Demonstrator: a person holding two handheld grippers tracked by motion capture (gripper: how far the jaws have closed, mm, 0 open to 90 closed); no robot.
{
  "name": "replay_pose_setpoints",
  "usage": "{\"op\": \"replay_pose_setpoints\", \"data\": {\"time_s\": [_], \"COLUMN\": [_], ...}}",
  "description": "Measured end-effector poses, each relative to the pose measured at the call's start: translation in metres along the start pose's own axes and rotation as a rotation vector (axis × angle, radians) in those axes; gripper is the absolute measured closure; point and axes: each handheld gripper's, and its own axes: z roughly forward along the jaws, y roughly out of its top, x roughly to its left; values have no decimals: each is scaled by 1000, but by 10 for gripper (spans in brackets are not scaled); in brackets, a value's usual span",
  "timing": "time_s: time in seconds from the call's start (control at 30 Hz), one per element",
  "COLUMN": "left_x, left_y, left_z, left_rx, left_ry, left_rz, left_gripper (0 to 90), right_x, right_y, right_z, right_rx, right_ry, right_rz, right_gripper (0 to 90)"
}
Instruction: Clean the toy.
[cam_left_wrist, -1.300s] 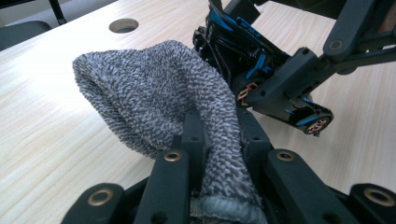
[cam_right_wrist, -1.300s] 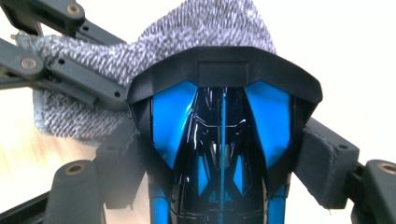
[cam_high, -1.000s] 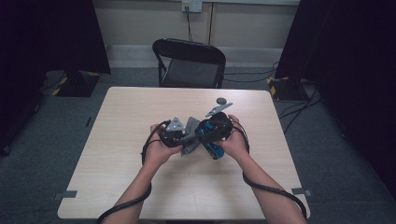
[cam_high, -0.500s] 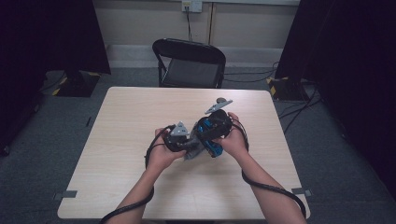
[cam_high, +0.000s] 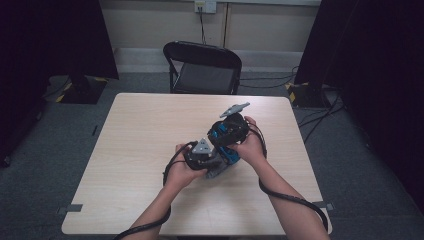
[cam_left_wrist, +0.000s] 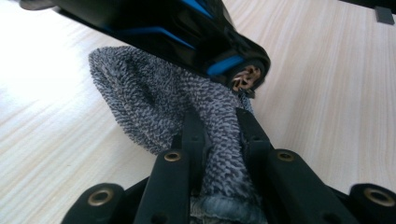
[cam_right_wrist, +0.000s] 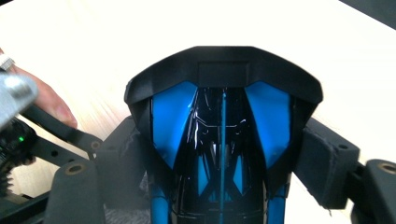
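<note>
My right gripper (cam_high: 228, 149) is shut on a glossy black and blue plastic object (cam_high: 231, 154) and holds it over the middle of the wooden table (cam_high: 140, 135). In the right gripper view the object (cam_right_wrist: 222, 74) sits between the padded fingers (cam_right_wrist: 327, 163) of that gripper (cam_right_wrist: 222, 156). My left gripper (cam_high: 219, 168) is shut on a grey woven cloth (cam_high: 216, 174). In the left gripper view the cloth (cam_left_wrist: 140, 93) bulges out past the left gripper (cam_left_wrist: 218, 119) and presses against the underside of the object (cam_left_wrist: 187, 32), beside a small round wheel-like end (cam_left_wrist: 246, 77).
A black folding chair (cam_high: 202, 67) stands behind the far table edge. Dark curtains hang at both sides, and cables lie on the grey floor at the right (cam_high: 320, 107). Each gripper's cable loops over the table near the person's forearms (cam_high: 280, 195).
The left gripper with the cloth has slid a little toward the near edge and lower along the object. The right gripper and the object have hardly moved.
</note>
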Motion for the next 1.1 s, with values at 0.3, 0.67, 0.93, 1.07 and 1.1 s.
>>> {"op": "replay_pose_setpoints", "data": {"time_s": [0.3,0.67,0.93,1.07,1.1], "left_x": [-5,-12,-15,-12,-11], "left_y": [-2,-4,-9,-9,-9], "left_z": [3,5,8,4,2], "left_rx": [7,14,30,30,28], "left_ry": [-18,-49,-73,-65,-59], "left_rz": [9,13,19,14,11], "left_gripper": [768,768,767,767,767], "right_x": [-3,-5,-9,-12,-13], "right_y": [5,11,15,15,15], "right_z": [-2,-5,-11,-15,-16], "right_rx": [-6,-22,-38,-45,-46], "right_ry": [1,-5,-9,-16,-17], "right_rz": [5,11,21,24,25], "right_gripper": [257,256,256,257,257]}}
